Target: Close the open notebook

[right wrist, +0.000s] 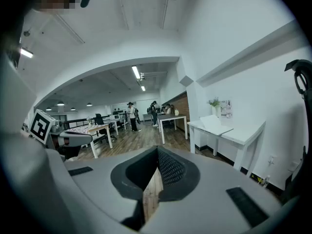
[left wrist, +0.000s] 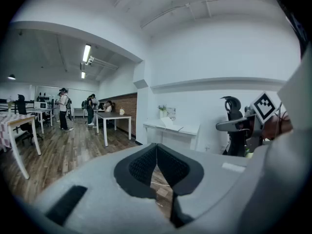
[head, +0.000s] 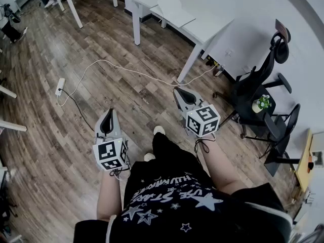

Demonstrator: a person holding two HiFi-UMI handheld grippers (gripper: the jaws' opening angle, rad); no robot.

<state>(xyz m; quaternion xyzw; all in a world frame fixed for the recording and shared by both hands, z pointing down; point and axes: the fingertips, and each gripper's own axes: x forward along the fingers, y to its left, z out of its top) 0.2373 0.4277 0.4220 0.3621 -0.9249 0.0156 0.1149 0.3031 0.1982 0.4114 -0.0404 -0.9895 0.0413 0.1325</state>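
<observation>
The open notebook (head: pixel 173 11) lies with its white pages up on a white table (head: pixel 212 22) at the far side of the room, well away from both grippers. It also shows in the left gripper view (left wrist: pixel 170 126) and in the right gripper view (right wrist: pixel 217 126). My left gripper (head: pixel 107 116) hangs over the wooden floor in front of the person's legs, its jaws shut with nothing between them (left wrist: pixel 156 147). The right gripper (head: pixel 180 91) is held a little further forward, its tips also meeting on nothing (right wrist: pixel 157 152).
A power strip (head: pixel 59 86) and a white cable (head: pixel 126 71) lie on the floor between me and the table. Black office chairs (head: pixel 263 75) and a small potted plant (head: pixel 262 103) stand at the right. More tables and several people (left wrist: pixel 63 108) are far off.
</observation>
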